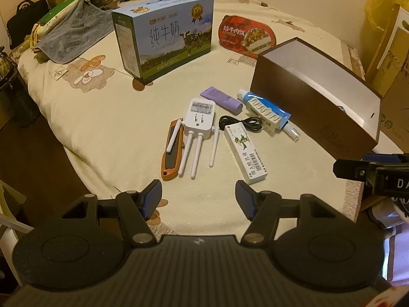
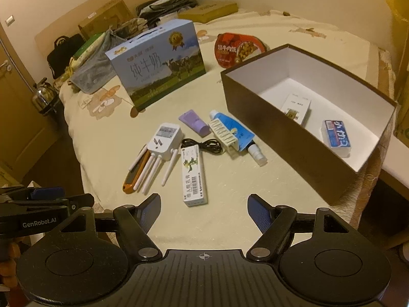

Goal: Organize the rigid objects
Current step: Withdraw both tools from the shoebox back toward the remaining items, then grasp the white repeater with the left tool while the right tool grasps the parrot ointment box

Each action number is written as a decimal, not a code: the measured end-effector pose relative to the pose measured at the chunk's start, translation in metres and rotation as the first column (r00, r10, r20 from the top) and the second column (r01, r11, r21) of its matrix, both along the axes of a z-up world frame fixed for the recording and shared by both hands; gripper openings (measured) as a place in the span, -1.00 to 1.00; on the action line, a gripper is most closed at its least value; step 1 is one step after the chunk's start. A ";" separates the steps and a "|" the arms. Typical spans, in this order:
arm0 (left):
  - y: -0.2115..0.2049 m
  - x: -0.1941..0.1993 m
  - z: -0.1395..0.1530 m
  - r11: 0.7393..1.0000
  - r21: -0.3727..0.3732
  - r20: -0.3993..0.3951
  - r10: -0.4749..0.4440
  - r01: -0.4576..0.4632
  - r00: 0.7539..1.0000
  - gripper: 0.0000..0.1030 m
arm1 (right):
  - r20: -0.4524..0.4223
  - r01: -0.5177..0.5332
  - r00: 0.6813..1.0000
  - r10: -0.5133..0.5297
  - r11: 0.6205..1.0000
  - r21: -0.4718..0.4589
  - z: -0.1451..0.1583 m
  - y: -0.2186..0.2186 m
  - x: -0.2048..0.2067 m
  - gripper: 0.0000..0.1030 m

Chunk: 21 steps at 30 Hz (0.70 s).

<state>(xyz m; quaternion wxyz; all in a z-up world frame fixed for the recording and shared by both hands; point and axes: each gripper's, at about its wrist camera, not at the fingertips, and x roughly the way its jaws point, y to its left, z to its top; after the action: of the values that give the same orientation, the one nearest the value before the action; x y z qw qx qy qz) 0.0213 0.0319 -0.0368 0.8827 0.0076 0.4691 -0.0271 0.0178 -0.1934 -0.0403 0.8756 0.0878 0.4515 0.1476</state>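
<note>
Loose items lie on the cream bedspread: an orange utility knife (image 1: 170, 151) (image 2: 134, 175), a white antenna plug device (image 1: 198, 125) (image 2: 162, 151), a long white ointment box (image 1: 245, 152) (image 2: 193, 175), a black cable (image 1: 241, 124) (image 2: 202, 144), a purple tube (image 1: 222, 99) (image 2: 194, 122), a blue tube (image 1: 268, 112) (image 2: 235, 130) with a white hair clip (image 1: 264, 111) (image 2: 225, 134) on it. The open brown box (image 1: 314, 102) (image 2: 268, 107) holds a white carton (image 2: 297, 108) and a blue-labelled case (image 2: 337, 136). My left gripper (image 1: 199, 198) and right gripper (image 2: 204, 212) are open and empty, short of the items.
A blue milk carton box (image 1: 163, 34) (image 2: 158, 64) and a red meal pack (image 1: 246, 37) (image 2: 237, 48) stand behind the items. A grey cloth (image 1: 71, 35) and bags crowd the far left. The bed edge drops off at left. The other gripper shows at each view's side (image 1: 370, 171) (image 2: 46, 202).
</note>
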 end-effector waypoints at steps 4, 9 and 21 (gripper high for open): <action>0.003 0.009 -0.010 1.000 0.003 -0.016 0.002 -0.002 1.000 0.16 | -0.015 -0.015 1.000 0.015 1.000 -0.007 -0.011 0.008 0.012 0.40; 0.007 0.022 -0.023 1.000 0.004 -0.020 0.002 -0.002 1.000 0.16 | -0.029 -0.034 0.999 0.034 0.999 -0.017 -0.027 0.018 0.029 0.30; 0.012 0.066 -0.068 1.000 0.016 -0.066 -0.005 0.006 0.998 0.15 | -0.084 -0.098 0.992 0.093 0.993 -0.058 -0.077 0.048 0.078 0.13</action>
<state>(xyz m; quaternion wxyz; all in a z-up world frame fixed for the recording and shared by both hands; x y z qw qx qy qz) 0.0872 0.0437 -0.1048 0.8665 0.0152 0.4983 -0.0260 0.0959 -0.1455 -0.1171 0.8507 0.0448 0.4948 0.1717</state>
